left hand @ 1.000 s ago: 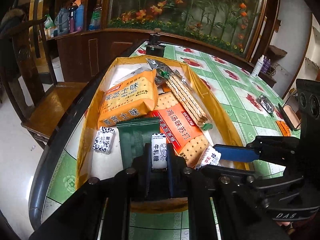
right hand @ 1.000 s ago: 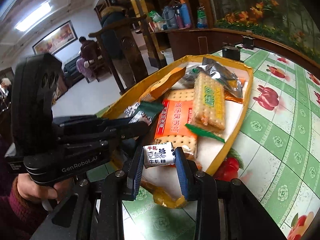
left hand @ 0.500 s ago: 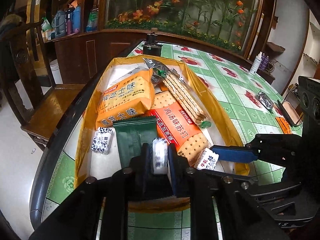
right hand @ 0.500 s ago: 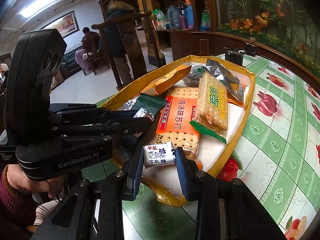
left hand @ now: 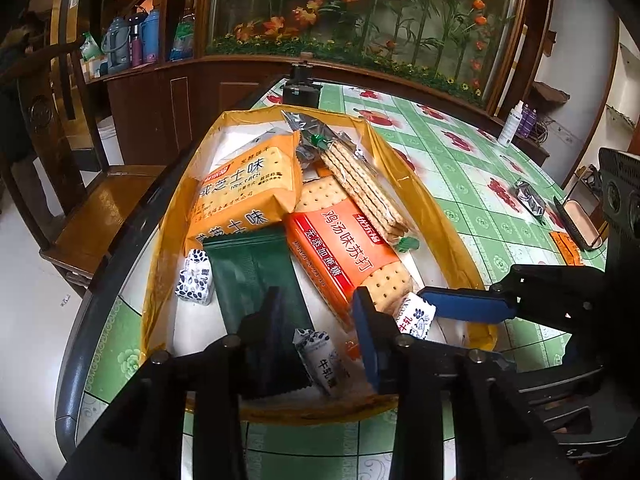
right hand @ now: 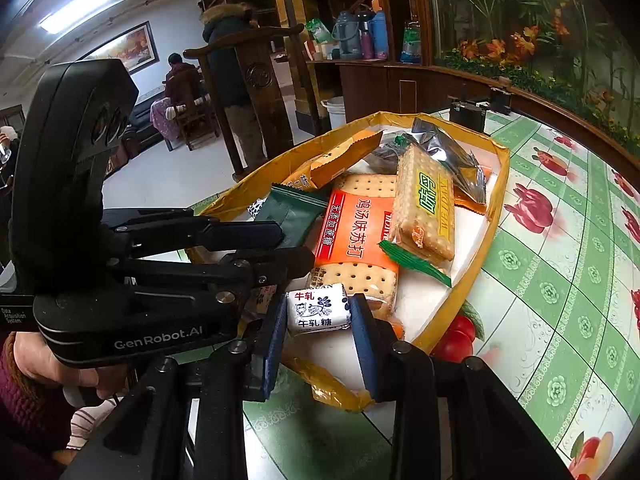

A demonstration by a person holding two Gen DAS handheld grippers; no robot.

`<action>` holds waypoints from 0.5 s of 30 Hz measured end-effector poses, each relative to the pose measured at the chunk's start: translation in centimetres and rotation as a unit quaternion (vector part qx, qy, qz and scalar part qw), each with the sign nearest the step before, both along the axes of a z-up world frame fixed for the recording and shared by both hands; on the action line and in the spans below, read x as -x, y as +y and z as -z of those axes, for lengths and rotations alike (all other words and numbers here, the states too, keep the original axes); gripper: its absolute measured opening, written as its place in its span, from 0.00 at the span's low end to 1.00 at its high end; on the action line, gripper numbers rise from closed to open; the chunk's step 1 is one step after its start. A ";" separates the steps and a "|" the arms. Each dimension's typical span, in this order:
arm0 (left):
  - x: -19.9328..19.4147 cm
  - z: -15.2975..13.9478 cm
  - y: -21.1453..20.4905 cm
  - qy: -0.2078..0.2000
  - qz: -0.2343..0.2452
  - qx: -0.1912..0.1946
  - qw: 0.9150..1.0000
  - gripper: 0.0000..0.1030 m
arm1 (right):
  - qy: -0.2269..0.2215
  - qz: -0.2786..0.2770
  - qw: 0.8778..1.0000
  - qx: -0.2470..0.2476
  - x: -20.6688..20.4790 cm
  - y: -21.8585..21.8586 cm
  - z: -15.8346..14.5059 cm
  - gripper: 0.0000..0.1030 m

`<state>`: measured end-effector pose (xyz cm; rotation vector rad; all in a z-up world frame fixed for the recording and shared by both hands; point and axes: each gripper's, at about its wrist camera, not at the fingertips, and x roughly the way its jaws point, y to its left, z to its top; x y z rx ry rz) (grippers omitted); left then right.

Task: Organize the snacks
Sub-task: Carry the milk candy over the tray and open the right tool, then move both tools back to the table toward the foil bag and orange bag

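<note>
Down in the yellow-rimmed tray (left hand: 448, 232), the left claw (left hand: 316, 312) stands part open, its jaws just having been opening; a white milk candy (left hand: 320, 356) lies loose between them on the tray floor, clear of both pads, its long axis running roughly away from the camera and tilted a little leftward at the far end. Its near end overlaps the dark green packet (left hand: 256, 276), which lies lengthwise along the tray.

The right claw (right hand: 318, 316) is closed on a second candy (right hand: 318, 312), both blue pads pressing its short ends, so its long axis runs straight across from pad to pad, printed face up toward the camera. It hangs over the tray's near corner, just in front of the orange cracker pack (right hand: 356, 236). That pack lies lengthwise along the tray, and a clear cracker sleeve (right hand: 424, 208) leans across its far right edge.

A third candy (left hand: 196, 278) sits left of the green packet, beside the yellow cracker bag (left hand: 248, 188). The tray rests on the green checked tabletop (right hand: 560, 280).
</note>
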<state>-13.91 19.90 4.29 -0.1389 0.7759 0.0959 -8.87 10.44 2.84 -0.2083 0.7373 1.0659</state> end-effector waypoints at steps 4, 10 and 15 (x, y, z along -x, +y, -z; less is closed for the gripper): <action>0.1 0.0 0.0 -0.002 -0.001 0.003 1.000 0.39 | 0.000 0.001 1.000 -0.001 0.0 -0.1 -0.1 0.37; 0.4 -0.7 -0.1 -0.009 -0.001 0.010 1.000 0.40 | 0.024 0.004 0.999 -0.025 -0.7 -1.5 -0.4 0.38; 0.4 -1.8 -1.2 -0.021 0.014 0.013 1.000 0.43 | 0.041 0.042 0.996 -0.068 -2.9 -5.4 -1.6 0.38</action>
